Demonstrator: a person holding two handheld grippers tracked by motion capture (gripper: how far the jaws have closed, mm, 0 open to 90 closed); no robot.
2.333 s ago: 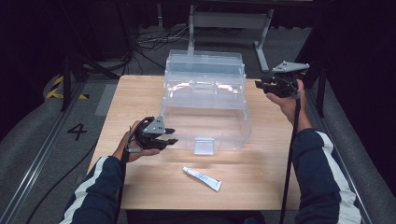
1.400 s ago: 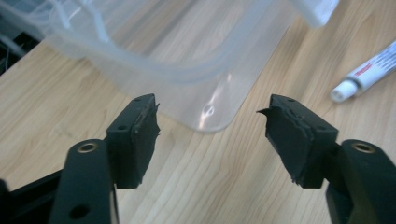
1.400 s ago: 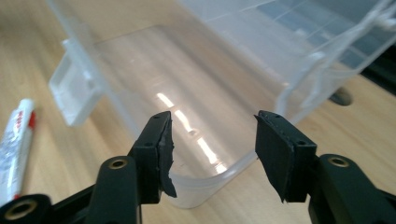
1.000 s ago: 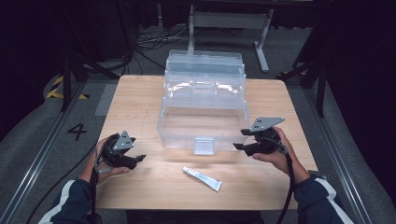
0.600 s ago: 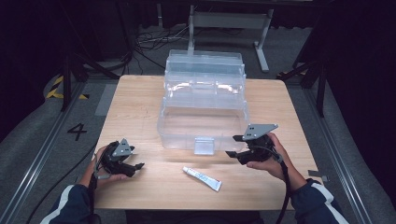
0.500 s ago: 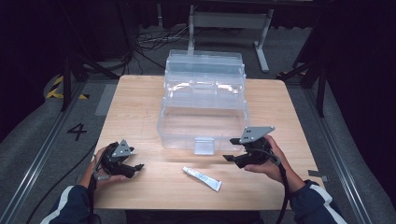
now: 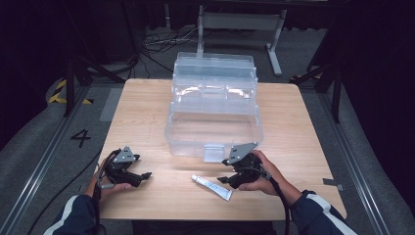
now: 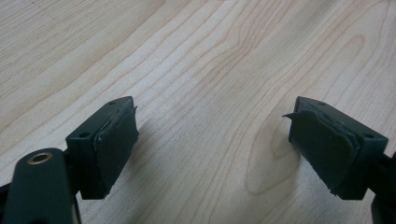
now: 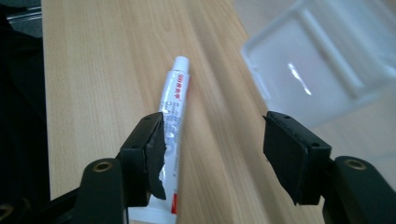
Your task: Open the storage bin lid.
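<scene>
Since the right tool (image 9: 212, 154) gapes off-centre beside the tube (image 9: 172, 135), shift it over so both jaws straddle the tube; the left tool (image 8: 212, 144) rests spread on the counter (image 7: 147, 117)

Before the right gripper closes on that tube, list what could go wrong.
The right gripper is open, but the tube lies under its left jaw rather than between the two; closing now may pinch its edge or push it away. The clear box stands close by, so its latch could be knocked.
</scene>
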